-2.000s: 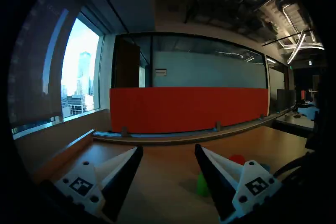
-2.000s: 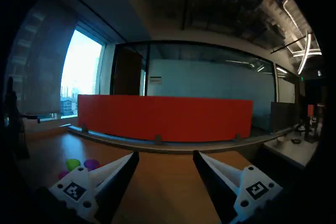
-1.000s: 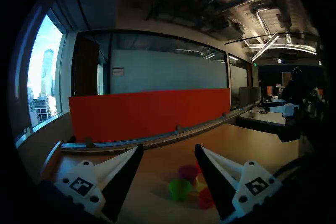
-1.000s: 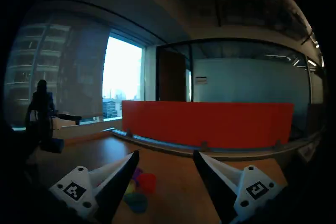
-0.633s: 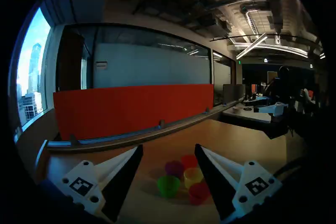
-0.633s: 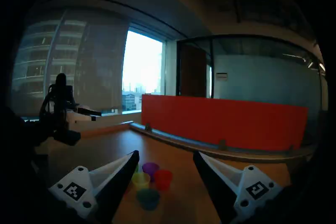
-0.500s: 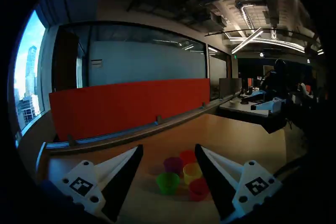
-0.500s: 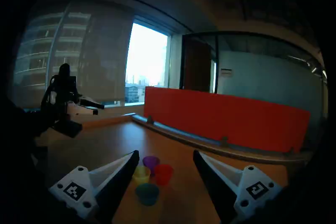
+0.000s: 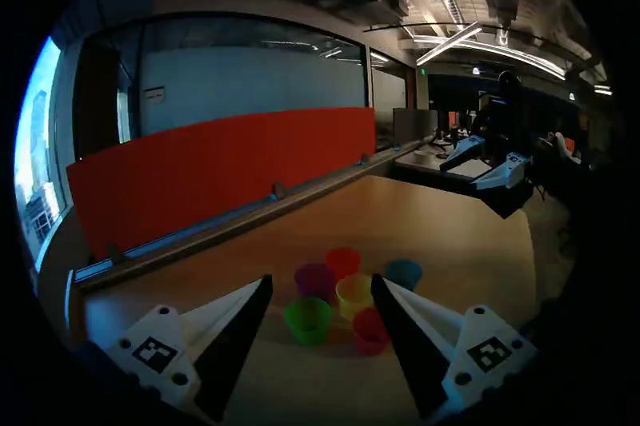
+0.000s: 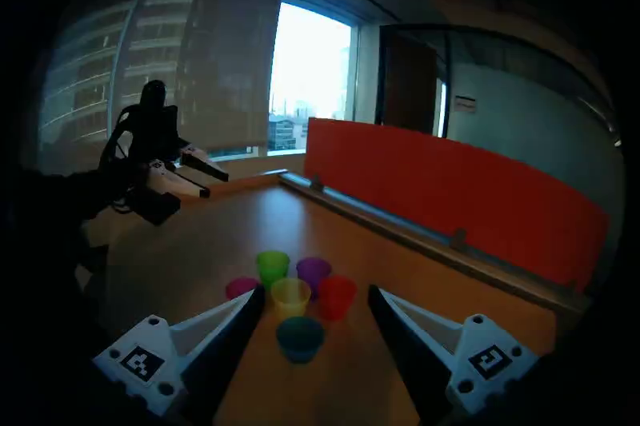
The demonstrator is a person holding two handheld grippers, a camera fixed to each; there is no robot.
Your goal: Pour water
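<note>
Wooden desk [image 9: 448,226] carries six small cups bunched together. A yellow cup [image 9: 354,295] sits in the middle, ringed closely by a green cup [image 9: 309,320], purple cup [image 9: 314,280], red cup [image 9: 343,261], blue cup [image 9: 403,272] and pink cup [image 9: 370,330]. Whether any holds water cannot be told. Left gripper [image 9: 320,282] and right gripper [image 10: 314,292] each hover near the yellow cup, fingers spread wide, holding nothing. Beyond the yellow cup stands an orange partition [image 9: 224,170].
</note>
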